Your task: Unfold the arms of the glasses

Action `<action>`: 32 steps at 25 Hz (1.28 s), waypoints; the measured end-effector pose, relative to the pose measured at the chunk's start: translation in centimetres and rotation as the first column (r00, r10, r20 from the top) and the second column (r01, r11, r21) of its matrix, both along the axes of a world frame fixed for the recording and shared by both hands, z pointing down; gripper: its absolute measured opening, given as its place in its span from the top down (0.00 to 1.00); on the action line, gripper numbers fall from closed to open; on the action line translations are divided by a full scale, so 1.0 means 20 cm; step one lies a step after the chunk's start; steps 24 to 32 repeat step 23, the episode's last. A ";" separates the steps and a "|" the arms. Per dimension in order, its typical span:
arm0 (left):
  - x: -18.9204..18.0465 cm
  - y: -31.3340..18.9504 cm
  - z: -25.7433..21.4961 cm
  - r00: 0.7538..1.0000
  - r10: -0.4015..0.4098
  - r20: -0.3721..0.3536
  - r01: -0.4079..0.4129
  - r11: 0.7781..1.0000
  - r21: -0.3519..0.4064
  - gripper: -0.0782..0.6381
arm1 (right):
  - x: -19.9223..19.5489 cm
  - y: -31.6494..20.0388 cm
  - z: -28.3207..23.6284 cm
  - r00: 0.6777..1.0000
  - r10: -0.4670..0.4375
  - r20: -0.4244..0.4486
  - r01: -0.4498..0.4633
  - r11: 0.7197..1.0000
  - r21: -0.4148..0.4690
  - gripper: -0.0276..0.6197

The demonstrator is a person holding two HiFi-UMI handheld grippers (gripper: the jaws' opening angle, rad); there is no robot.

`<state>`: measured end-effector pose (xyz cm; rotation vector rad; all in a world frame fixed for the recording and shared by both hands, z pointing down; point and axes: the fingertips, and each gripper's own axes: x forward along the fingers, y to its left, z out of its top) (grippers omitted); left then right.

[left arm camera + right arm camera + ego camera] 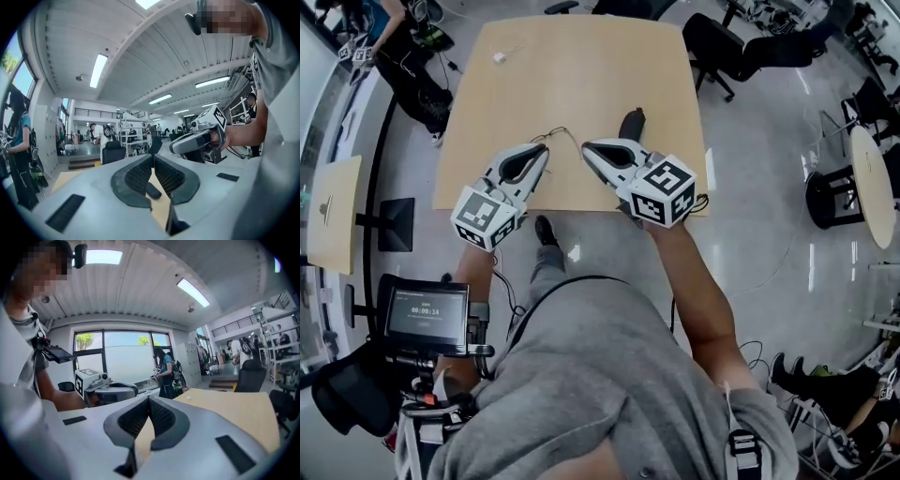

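**Glasses held between both grippers, an arm opening in hand**

The glasses (563,129), a thin wire frame, hang above the near part of the wooden worktop (581,75), stretched between the two gripper tips. The left gripper (546,147) has its fingers closed together at the tips, and so has the right gripper (586,148). Each seems to pinch one end of the frame, though the wire is too thin to find in the gripper views. I judge that one arm is partly swung out. The next move calls for a gentle outward pull by the right gripper, while the left one holds the front steady. A dark oblong thing (630,122), perhaps a case, lies just beyond.
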<state>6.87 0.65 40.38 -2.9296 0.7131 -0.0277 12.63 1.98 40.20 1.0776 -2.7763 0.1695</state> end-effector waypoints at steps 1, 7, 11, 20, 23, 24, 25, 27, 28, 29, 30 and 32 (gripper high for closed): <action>-0.01 0.05 -0.05 1.000 -0.007 -0.018 0.007 1.000 0.010 0.86 | -0.01 0.06 -0.06 1.000 -0.004 -0.001 0.004 1.000 0.029 0.95; -0.10 0.53 -0.32 0.998 -0.021 -0.060 0.027 0.995 0.095 0.86 | -0.08 0.53 -0.43 1.000 -0.007 -0.017 0.010 0.983 0.185 0.95; -0.18 0.71 -0.42 0.997 -0.036 -0.074 0.046 0.990 0.135 0.86 | -0.10 0.69 -0.49 0.999 0.016 -0.038 -0.008 0.977 0.213 0.95; -0.54 0.86 -0.40 0.995 -0.055 -0.086 0.069 0.984 0.165 0.86 | -0.34 0.83 -0.48 0.998 0.048 -0.038 -0.037 0.972 0.232 0.95; -0.69 0.87 -0.39 0.993 -0.055 -0.101 0.071 0.985 0.155 0.86 | -0.45 0.84 -0.47 0.997 0.066 -0.033 -0.056 0.971 0.232 0.95; -0.69 0.87 -0.39 0.993 -0.055 -0.101 0.071 0.985 0.155 0.86 | -0.45 0.84 -0.47 0.997 0.066 -0.033 -0.056 0.971 0.232 0.95; -0.69 0.87 -0.39 0.993 -0.055 -0.101 0.071 0.985 0.155 0.86 | -0.45 0.84 -0.47 0.997 0.066 -0.033 -0.056 0.971 0.232 0.95; -0.69 0.87 -0.39 0.993 -0.055 -0.101 0.071 0.985 0.155 0.86 | -0.45 0.84 -0.47 0.997 0.066 -0.033 -0.056 0.971 0.232 0.95; -0.69 0.87 -0.39 0.993 -0.055 -0.101 0.071 0.985 0.155 0.86 | -0.45 0.84 -0.47 0.997 0.066 -0.033 -0.056 0.971 0.232 0.95; -0.69 0.87 -0.39 0.993 -0.055 -0.101 0.071 0.985 0.155 0.86 | -0.45 0.84 -0.47 0.997 0.066 -0.033 -0.056 0.971 0.232 0.95; -0.69 0.87 -0.39 0.993 -0.055 -0.101 0.071 0.985 0.155 0.86 | -0.45 0.84 -0.47 0.997 0.066 -0.033 -0.056 0.971 0.232 0.95; -0.69 0.87 -0.39 0.993 -0.055 -0.101 0.071 0.985 0.155 0.86 | -0.45 0.84 -0.47 0.997 0.066 -0.033 -0.056 0.971 0.232 0.95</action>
